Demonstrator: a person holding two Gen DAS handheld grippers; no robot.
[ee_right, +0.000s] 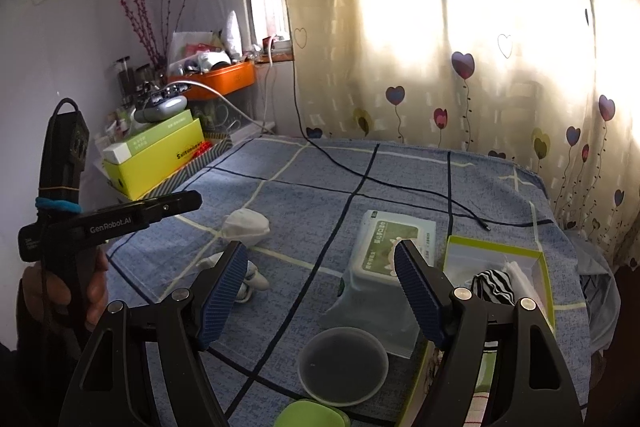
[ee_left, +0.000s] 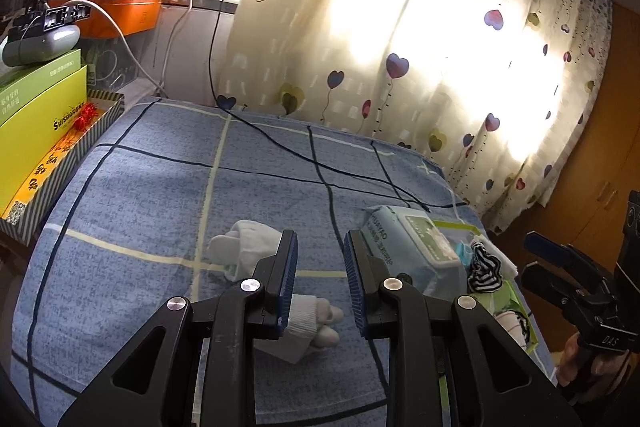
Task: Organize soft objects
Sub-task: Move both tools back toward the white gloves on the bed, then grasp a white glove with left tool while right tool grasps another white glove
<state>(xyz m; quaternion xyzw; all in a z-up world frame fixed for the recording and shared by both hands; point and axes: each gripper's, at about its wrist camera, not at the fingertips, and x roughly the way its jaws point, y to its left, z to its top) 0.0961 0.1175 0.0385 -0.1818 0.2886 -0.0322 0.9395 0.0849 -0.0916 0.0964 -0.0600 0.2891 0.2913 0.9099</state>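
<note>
Two white rolled sock bundles lie on the blue checked bedspread: one [ee_left: 244, 247] farther off, one [ee_left: 316, 323] close under my left gripper [ee_left: 320, 279], which is open and empty above it. Both bundles show in the right wrist view, the far one [ee_right: 246, 225] and the near one [ee_right: 250, 277]. A green-rimmed box [ee_right: 544, 263] at the right holds a black-and-white striped sock roll [ee_right: 492, 287], also seen in the left wrist view [ee_left: 484, 271]. My right gripper [ee_right: 320, 291] is open and empty over the bed's front right.
A wet-wipes pack [ee_right: 384, 251] lies beside the green box. A round plastic lid [ee_right: 344, 367] and a green object [ee_right: 312, 415] lie near the front. A black cable [ee_left: 280, 147] crosses the bed. Yellow-green boxes [ee_left: 40, 123] stand at the left. A heart-patterned curtain [ee_right: 480, 47] hangs behind.
</note>
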